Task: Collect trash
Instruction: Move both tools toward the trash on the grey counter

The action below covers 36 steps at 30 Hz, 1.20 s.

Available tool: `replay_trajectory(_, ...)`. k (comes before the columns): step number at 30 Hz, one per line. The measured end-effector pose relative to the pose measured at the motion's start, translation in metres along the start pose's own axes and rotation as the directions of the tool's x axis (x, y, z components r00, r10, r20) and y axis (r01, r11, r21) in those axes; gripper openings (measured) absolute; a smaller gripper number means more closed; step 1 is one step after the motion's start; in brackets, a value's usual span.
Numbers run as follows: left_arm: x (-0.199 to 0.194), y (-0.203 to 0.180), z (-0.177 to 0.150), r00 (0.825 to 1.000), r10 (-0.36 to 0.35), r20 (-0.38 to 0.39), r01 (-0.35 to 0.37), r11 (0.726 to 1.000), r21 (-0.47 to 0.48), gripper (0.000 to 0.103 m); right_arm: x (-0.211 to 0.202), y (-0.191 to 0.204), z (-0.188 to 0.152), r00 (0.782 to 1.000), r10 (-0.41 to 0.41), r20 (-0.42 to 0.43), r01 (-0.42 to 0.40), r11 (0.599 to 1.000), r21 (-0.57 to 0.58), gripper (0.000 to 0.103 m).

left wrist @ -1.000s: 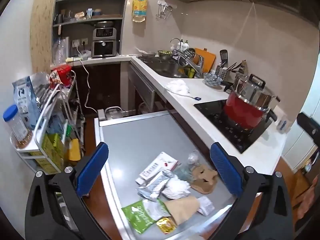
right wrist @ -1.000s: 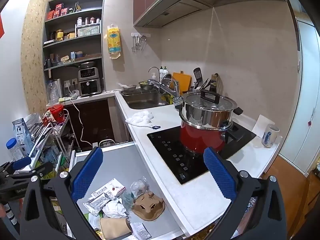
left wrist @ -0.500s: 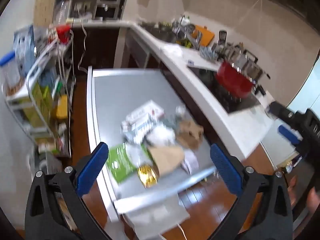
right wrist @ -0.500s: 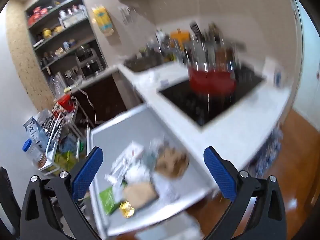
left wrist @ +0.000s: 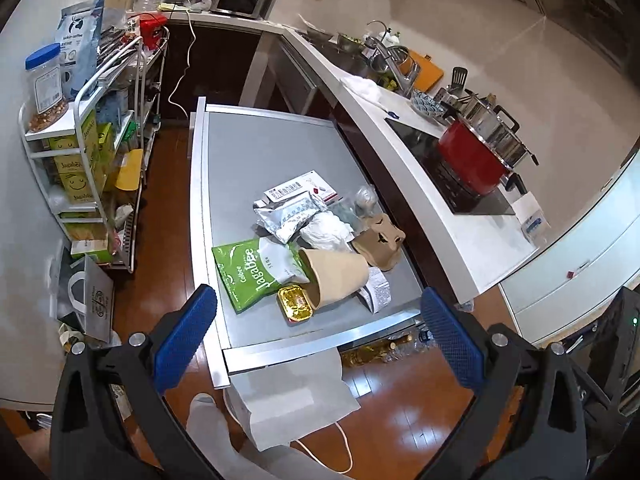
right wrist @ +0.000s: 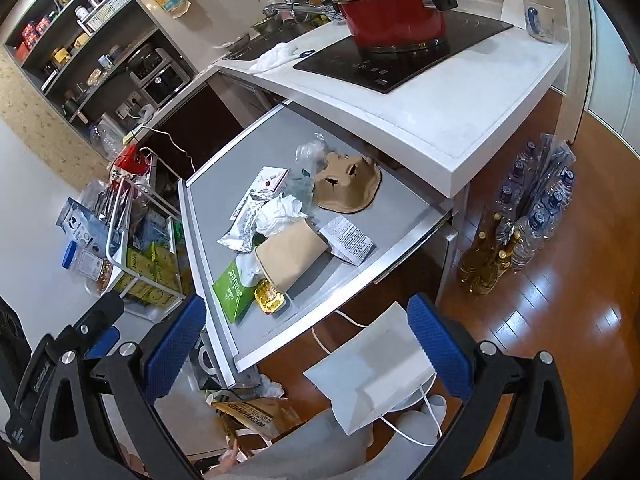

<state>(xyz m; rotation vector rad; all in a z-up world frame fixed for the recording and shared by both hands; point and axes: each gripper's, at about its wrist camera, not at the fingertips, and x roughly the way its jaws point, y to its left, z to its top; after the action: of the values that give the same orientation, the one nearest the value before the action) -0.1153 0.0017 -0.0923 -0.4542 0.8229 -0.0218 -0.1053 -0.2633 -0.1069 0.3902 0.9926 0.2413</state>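
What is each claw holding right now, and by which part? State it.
Nothing is held. The left claw and the right claw are both open and empty, above the trash such as the paper cup on the table.

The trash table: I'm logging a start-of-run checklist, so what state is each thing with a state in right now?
left gripper: open, holding nothing
right gripper: open, holding nothing
paper cup: lying on its side on the grey table
green snack bag: flat, torn open
white tissue: crumpled
red pot: lidded, on the cooktop
white paper bag: open, on the floor
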Motion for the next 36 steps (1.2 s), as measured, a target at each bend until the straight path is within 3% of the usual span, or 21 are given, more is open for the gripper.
replay_trajectory(3, 0.004, -0.009, 0.007, 1.0, -0.006, -0.01, 0.006, 0.998, 0.066, 0.101, -0.008, 0.01, -0.001, 0.999, -0.006, 0.046, 0.009, 0.998, -0.054, 0.099)
replay_trajectory(6, 0.002, -0.018, 0.023, 0.999, 0.007, 0.046, -0.013, 0.989, 0.147, 0.101, -0.025, 0.004, 0.025, 0.99, -0.044, 0.134, 0.053, 0.996, -0.069, 0.099)
replay_trajectory(9, -0.007, -0.027, 0.052, 0.988, 0.046, 0.147, -0.074, 0.979, 0.191, 0.101, -0.047, 0.009, 0.058, 0.964, -0.079, 0.254, 0.109, 0.989, -0.105, 0.099)
replay_trajectory(12, -0.021, -0.03, 0.083, 0.963, 0.063, 0.262, -0.117, 0.974, 0.195, 0.101, -0.066, 0.019, 0.086, 0.929, -0.101, 0.355, 0.162, 0.976, -0.143, 0.099)
replay_trajectory(17, -0.035, -0.033, 0.122, 0.937, 0.096, 0.335, -0.168, 0.967, 0.193, 0.101, -0.096, 0.037, 0.126, 0.872, -0.103, 0.478, 0.204, 0.965, -0.164, 0.099)
replay_trajectory(20, -0.041, -0.034, 0.139, 0.927, 0.111, 0.357, -0.187, 0.965, 0.185, 0.101, -0.107, 0.046, 0.139, 0.849, -0.098, 0.519, 0.222, 0.958, -0.182, 0.099)
replay_trajectory(24, -0.048, -0.036, 0.147, 0.917, 0.12, 0.38, -0.205, 0.96, 0.19, 0.101, -0.111, 0.055, 0.145, 0.839, -0.087, 0.536, 0.223, 0.955, -0.194, 0.099)
replay_trajectory(36, -0.054, -0.041, 0.147, 0.898, 0.16, 0.411, -0.265, 0.94, 0.214, 0.101, -0.105, 0.074, 0.138, 0.838, -0.054, 0.544, 0.212, 0.949, -0.232, 0.099)
